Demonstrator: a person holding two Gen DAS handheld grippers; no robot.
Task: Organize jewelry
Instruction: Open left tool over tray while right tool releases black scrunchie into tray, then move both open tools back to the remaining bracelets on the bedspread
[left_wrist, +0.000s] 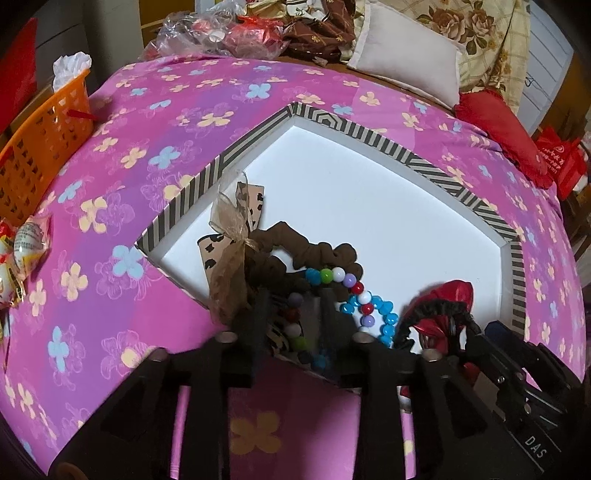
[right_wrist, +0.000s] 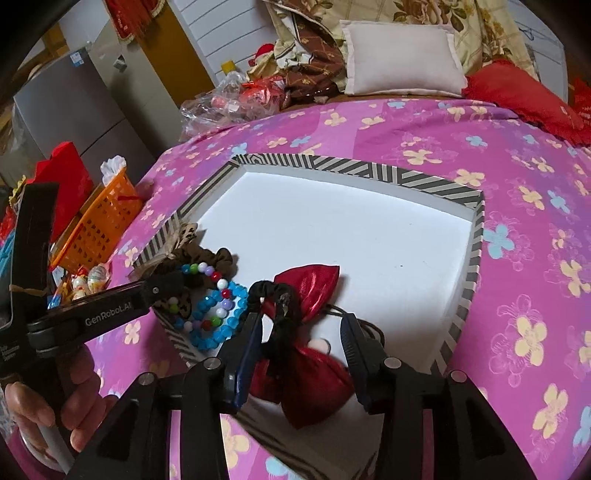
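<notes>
The bed, under a pink flowered cover, carries the striped hexagonal box; its white floor is mostly bare, with the jewelry crowded into the near corner. There lie a brown scrunchie, a red bow and two bead bracelets.

The right gripper stands wide open astride the bow, gripping nothing. The left gripper has its jaws part open among the beads; whether it pinches any I cannot tell.

Risk: lifting could drag the tangled neighbours out. The box's near wall is hidden.
</notes>
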